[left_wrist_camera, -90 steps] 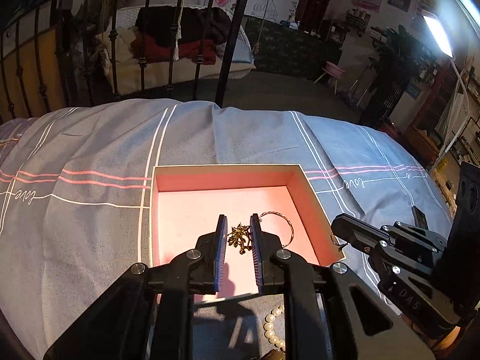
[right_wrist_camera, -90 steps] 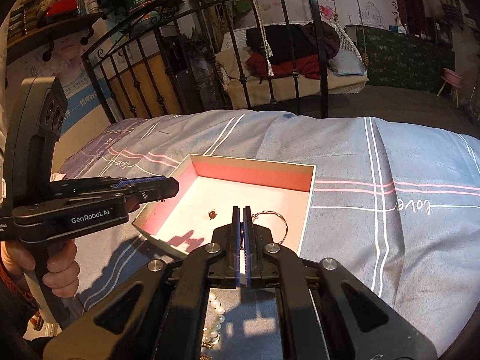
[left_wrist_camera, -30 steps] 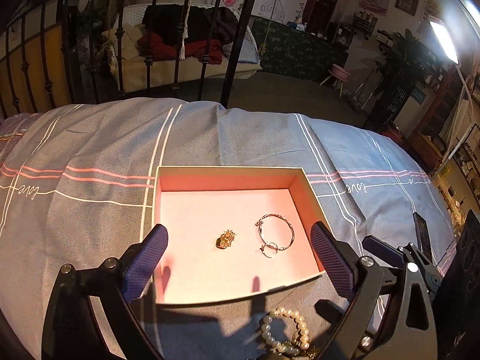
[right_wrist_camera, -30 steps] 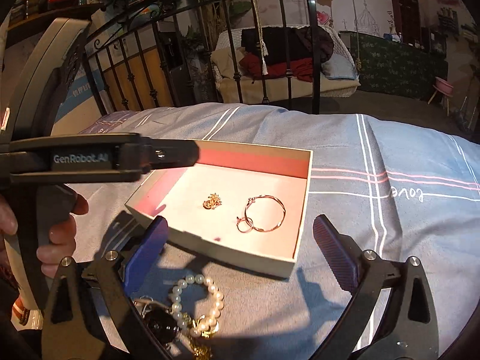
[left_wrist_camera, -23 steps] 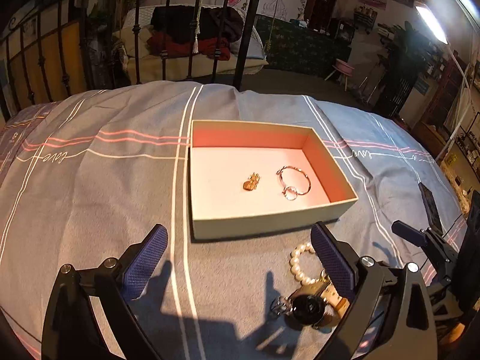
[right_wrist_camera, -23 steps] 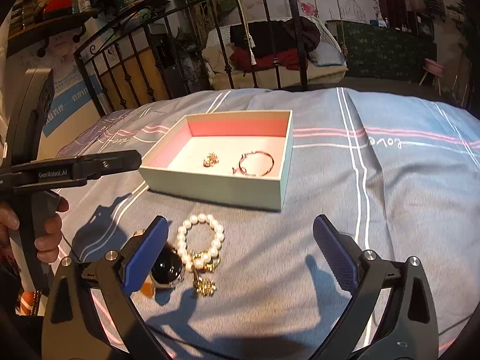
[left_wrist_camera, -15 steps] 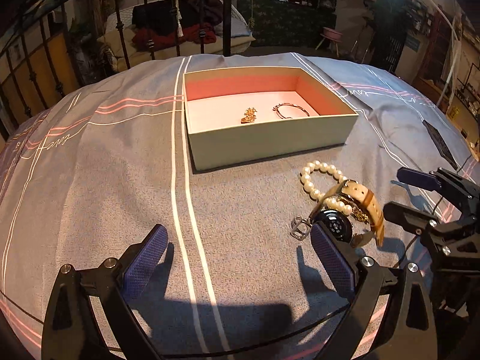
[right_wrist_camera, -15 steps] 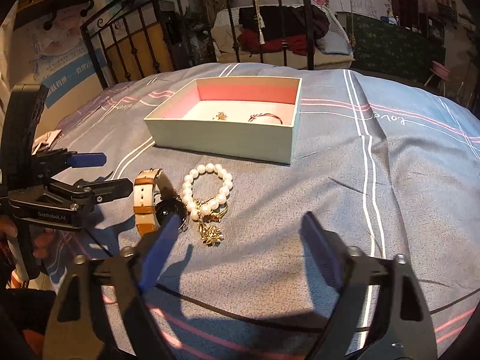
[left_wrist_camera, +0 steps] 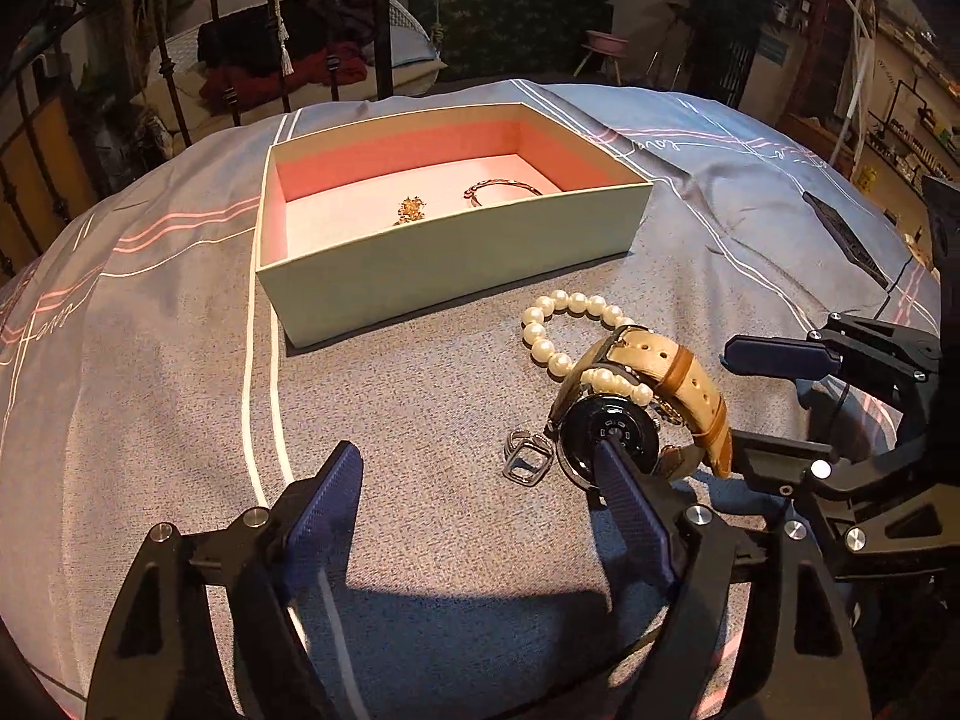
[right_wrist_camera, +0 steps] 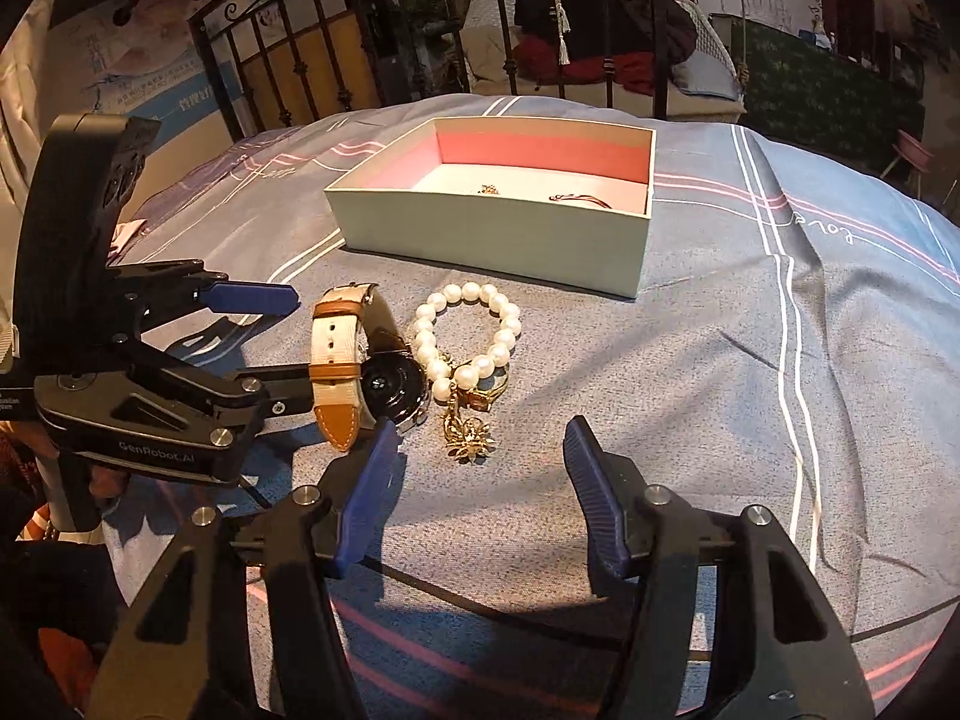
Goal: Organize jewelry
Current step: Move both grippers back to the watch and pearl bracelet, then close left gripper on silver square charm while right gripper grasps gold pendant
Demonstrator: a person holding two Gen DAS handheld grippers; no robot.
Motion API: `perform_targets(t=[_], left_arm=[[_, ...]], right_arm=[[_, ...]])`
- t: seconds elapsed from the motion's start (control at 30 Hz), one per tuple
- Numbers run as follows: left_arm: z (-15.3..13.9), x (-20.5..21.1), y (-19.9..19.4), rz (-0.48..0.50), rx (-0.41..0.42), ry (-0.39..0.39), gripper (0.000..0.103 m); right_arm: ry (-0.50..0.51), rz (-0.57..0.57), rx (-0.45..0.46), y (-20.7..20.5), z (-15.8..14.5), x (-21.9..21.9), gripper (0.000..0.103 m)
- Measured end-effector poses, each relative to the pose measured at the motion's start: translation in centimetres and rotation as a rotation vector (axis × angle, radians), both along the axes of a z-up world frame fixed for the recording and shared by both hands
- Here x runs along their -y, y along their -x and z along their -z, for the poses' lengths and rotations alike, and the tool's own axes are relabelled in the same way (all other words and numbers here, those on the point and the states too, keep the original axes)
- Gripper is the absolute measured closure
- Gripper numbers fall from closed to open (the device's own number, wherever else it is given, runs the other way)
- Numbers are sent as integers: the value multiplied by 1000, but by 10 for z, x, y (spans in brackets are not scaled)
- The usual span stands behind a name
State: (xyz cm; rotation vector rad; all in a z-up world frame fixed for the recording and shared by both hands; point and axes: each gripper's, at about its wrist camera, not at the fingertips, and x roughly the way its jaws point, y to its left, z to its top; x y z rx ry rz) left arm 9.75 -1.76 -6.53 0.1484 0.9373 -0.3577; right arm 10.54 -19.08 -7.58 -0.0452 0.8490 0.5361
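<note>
A pale green box with a pink inside sits on the bedspread and holds a gold charm and a thin bangle. In front of it lie a pearl bracelet, a black-faced watch on a tan strap, a silver ring and a gold flower charm. My left gripper is low over the pile with its jaws closing; the ring lies between them, the right fingertip is at the watch face, and nothing is pinched. My right gripper is also closing, with the flower charm just ahead of its gap.
The blue-grey bedspread with white and pink stripes spreads all around. A black iron bed frame stands behind the box. A hand holds the left gripper at the left of the right wrist view, and the right gripper shows on the left wrist view's right side.
The gold charm left my left gripper and now lies in the box. Both grippers opened wide, pulled back from the box, dropped to the jewelry pile, and their jaws have narrowed.
</note>
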Motion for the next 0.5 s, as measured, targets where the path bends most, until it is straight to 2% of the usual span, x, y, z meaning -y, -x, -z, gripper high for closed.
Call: perform_targets(t=[0.1, 0.17, 0.27, 0.37, 0.5], left_arm=[[-1, 0, 0, -1, 5, 11, 38], [-2, 1, 1, 1, 9, 17, 50], [-2, 3, 2, 6, 11, 23, 57], [-2, 4, 3, 11, 11, 36, 63], [-1, 5, 2, 19, 1, 59, 62]], right_arm=[[12, -22, -8, -1, 2, -5, 53], [17, -30, -11, -2, 4, -7, 58], [17, -35, -12, -2, 4, -8, 64], [16, -35, -11, -3, 5, -7, 69], [32, -33, -12, -4, 6, -9, 75]])
